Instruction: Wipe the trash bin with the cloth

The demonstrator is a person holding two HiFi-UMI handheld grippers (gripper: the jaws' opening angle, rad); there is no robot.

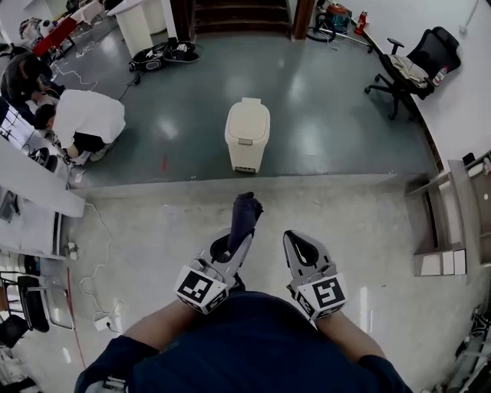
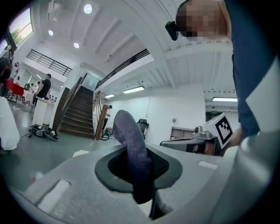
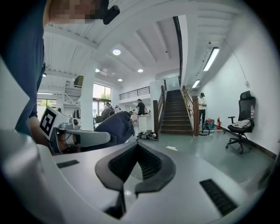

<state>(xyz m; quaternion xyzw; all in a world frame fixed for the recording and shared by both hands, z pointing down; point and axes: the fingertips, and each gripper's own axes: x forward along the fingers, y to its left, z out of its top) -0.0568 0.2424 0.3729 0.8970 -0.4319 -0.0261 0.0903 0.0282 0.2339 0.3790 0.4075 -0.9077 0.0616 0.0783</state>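
Note:
A cream trash bin [image 1: 247, 134] with its lid down stands on the grey-green floor, well ahead of both grippers. My left gripper [image 1: 236, 239] is shut on a dark blue cloth [image 1: 245, 214], which sticks up out of its jaws toward the bin. In the left gripper view the cloth [image 2: 130, 140] rises as a rolled column between the closed jaws of the left gripper [image 2: 141, 177]. My right gripper [image 1: 296, 239] is held beside it at the right, shut with nothing in it. In the right gripper view that gripper [image 3: 131, 177] shows its jaws met, and the cloth [image 3: 114, 126] lies off to the left.
A person in a white shirt [image 1: 88, 119] crouches at the left by a desk. An office chair [image 1: 414, 67] stands at the far right, and a low shelf [image 1: 445, 230] along the right wall. A white cable [image 1: 100, 269] trails on the pale floor. Stairs [image 1: 238, 15] rise at the back.

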